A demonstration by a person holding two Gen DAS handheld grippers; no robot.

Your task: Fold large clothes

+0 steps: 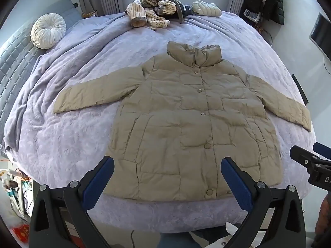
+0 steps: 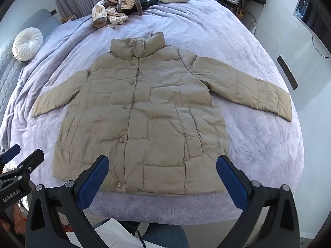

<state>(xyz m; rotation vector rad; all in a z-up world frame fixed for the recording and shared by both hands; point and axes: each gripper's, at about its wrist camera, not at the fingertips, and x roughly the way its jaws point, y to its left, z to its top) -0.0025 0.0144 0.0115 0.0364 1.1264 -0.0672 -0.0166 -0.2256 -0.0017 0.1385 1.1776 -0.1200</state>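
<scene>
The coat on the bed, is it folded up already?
No, the coat lies flat on the bed with both sleeves spread out.

A bed (image 1: 68, 144) covered by a lavender quilted blanket (image 2: 258, 144) is carrying everything. A khaki puffer jacket (image 1: 186, 128) is lying flat on it, front up and buttoned, collar toward the far edge, both sleeves spreading out to the sides. At the far edge a heap of striped cream garments (image 1: 151, 10) is sitting beside a folded pale puffer garment (image 1: 206, 8). A round white pleated cushion (image 1: 48, 31) is resting at the bed's left side.
</scene>
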